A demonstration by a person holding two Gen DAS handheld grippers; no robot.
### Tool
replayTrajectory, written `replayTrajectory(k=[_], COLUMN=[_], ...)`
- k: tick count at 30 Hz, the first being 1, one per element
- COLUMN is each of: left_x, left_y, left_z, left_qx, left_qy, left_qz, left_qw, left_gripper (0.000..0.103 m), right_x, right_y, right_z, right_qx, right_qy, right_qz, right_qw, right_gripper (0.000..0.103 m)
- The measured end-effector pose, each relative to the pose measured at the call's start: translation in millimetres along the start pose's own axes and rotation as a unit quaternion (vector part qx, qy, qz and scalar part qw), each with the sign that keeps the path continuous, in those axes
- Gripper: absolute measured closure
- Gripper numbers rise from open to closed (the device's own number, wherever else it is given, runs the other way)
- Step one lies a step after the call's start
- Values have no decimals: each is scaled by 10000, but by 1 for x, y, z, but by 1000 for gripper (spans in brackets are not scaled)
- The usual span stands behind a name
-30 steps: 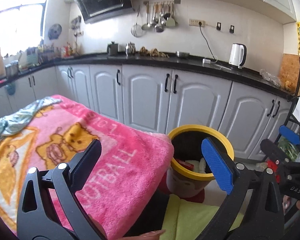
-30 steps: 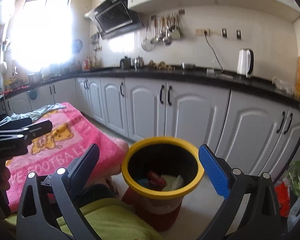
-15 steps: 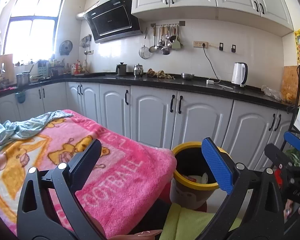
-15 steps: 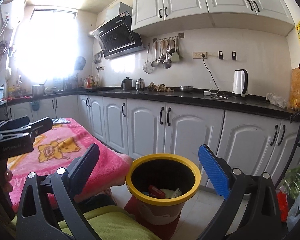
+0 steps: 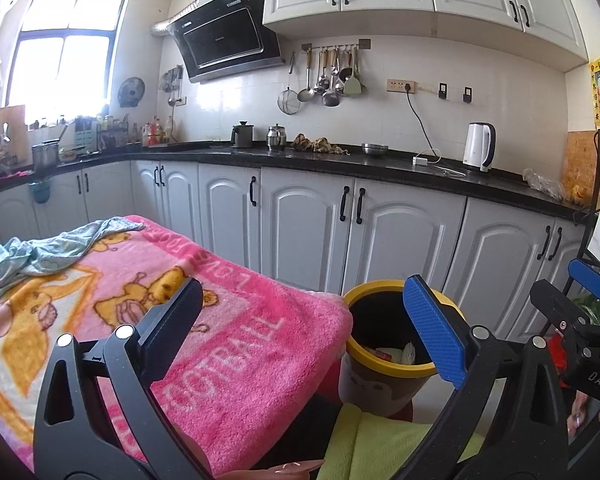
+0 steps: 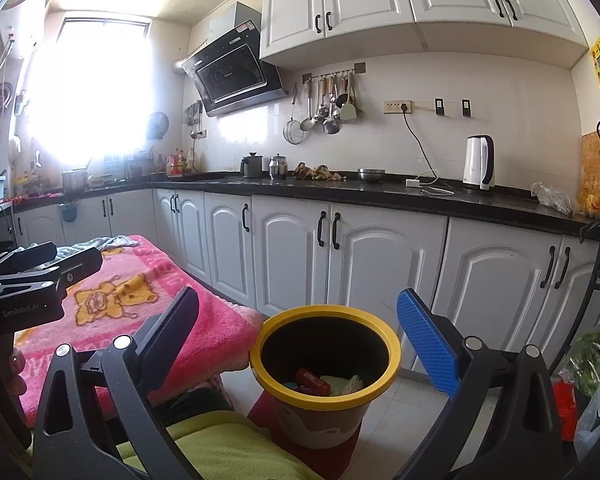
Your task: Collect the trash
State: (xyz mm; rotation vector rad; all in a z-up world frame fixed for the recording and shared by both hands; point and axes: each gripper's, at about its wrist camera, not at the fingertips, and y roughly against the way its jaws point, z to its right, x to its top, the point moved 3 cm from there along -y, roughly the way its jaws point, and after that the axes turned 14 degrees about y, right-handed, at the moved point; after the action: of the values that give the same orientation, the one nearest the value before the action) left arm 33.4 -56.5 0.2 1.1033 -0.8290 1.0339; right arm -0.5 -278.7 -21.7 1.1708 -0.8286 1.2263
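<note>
Kitchen w/ white cabinets (image 6: pixel 364 264) behind; pink blanket (image 5: pixel 228 344) covers tabletop. Yellow-rimmed trash bin (image 6: pixel 326 364) on floor just beside blanket edge, red wrapper (image 6: pixel 312 380) & scraps inside. Left gripper (image 5: pixel 300 328) & right gripper (image 6: pixel 296 332) both spread apart, holding nothing.

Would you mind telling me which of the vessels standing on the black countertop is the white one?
The electric kettle at the right, by the charger cable; the two pots near the hood are dark and metallic.
</note>
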Motion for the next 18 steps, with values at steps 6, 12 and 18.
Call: replayTrajectory(k=[6,12,18], left_x=[0,0,0], left_y=[0,0,0], left_z=[0,-1,-1], left_qx=[-4,1,6], left_qy=[6,9,21], left_qz=[-4,7,14], left_qw=[10000,10000,10000], left_gripper=[11,11,11], right_x=[1,1,1], right_y=[0,0,0], right_z=[0,0,-1], right_qx=[3,0,-2], right_qy=[11,6,19], right_qz=[5,1,-3], right_qw=[10000,10000,10000], right_gripper=[6,6,6])
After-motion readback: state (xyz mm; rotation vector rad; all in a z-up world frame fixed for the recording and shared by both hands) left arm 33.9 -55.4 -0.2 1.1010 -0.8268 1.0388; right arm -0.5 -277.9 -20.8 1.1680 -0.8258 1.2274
